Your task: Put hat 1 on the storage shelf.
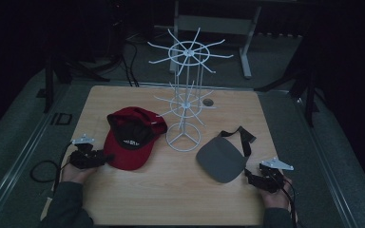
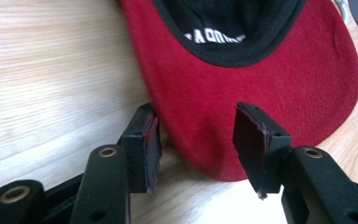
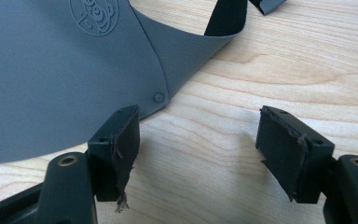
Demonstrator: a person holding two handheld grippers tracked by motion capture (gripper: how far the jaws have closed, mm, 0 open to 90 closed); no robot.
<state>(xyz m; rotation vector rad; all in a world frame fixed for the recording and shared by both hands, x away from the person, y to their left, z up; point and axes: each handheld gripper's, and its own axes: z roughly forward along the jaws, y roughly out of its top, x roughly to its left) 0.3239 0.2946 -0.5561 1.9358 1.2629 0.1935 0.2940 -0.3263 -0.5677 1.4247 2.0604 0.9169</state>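
Resting on the table, the left gripper (image 2: 198,140) has its jaws apart around the red cap's (image 2: 261,88) brim edge; the right gripper (image 3: 200,149), jaws apart, sits just beside the grey visor (image 3: 51,79).

A white wire rack (image 1: 185,95) stands upright on the wooden table (image 1: 171,190), its round base behind the middle, with two tiers of spokes. A small dark disc (image 1: 208,102) lies on the tabletop just right of the rack. Cables (image 1: 123,57) trail across the grey floor behind.
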